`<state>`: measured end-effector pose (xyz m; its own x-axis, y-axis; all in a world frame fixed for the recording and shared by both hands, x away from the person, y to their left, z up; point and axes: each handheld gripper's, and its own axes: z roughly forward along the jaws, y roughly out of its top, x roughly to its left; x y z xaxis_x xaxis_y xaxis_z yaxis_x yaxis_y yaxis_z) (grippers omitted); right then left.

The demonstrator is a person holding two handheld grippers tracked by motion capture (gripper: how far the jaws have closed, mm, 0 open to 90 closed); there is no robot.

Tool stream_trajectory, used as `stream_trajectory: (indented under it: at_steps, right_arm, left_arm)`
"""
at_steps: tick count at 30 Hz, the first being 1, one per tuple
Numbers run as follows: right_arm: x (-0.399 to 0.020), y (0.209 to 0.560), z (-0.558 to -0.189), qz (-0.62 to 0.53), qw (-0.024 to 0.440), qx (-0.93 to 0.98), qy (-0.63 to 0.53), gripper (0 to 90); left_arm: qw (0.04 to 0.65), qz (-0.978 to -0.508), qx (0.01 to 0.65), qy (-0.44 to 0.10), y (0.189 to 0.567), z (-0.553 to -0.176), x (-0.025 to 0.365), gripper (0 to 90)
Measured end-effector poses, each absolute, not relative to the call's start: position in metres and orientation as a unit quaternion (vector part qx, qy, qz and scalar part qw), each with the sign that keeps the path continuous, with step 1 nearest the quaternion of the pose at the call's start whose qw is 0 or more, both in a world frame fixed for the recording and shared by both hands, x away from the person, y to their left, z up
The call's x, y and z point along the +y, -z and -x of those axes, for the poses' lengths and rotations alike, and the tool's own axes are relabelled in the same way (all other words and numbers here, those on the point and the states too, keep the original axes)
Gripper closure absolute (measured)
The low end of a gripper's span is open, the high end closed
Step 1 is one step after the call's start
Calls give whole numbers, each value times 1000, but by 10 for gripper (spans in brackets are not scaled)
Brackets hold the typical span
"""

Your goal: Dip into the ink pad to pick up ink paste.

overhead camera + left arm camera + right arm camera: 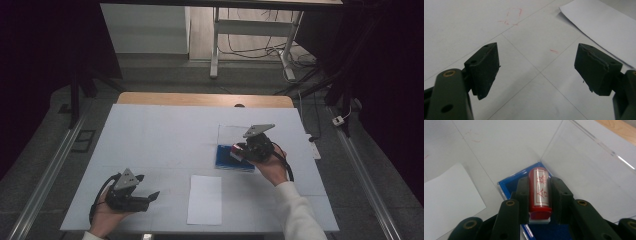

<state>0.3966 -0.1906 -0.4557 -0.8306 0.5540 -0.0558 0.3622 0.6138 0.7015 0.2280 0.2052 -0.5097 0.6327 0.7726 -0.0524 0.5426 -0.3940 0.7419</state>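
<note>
My right tool (538,195) clamped on a red stamp (539,191) bearing red characters, over blue ink pad (509,183), left tool (537,68) wide above counter (461,25).

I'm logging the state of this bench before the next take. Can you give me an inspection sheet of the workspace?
Surface: white table top, faint grid lines and small red marks; wooden edge at the far side.
Job's things: red stamp with red characters, over a blue ink pad whose clear lid stands open; white paper sheet near the front edge.
Clutter: nothing seen.
Grippers: left hand-held gripper open, holding nothing, low over the table; right hand-held gripper shut on the stamp.
Cables: one black cable trails from each gripper; loose wires on the floor beyond the table.
Surroundings: dark room, white desk frame behind, floor rails at both sides.
</note>
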Motion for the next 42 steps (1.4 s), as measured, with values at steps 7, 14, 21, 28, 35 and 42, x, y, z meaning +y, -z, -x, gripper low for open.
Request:
stream_trajectory:
  at_steps: [7,14,21,28,35,42]
  right_arm:
    - [-190,462,-401,-268,129,888,-350,699]
    - [-189,471,-403,-274,136,890,-339,699]
    - [-189,475,-404,-275,138,889,-339,699]
    - [-189,476,-404,-276,136,889,-338,699]
    - [-190,475,-405,-274,139,889,-338,699]
    - [-190,477,-407,-275,136,891,-335,699]
  left_arm:
    - [376,-822,400,-151,510,-228,205,208]
    - [378,-822,399,-151,510,-228,205,210]
    - [376,-822,399,-152,510,-228,205,211]
    - [376,-823,398,-152,511,-228,204,216]
    - [377,-823,398,-152,511,-228,204,217]
    - [377,-822,399,-151,511,-228,204,217]
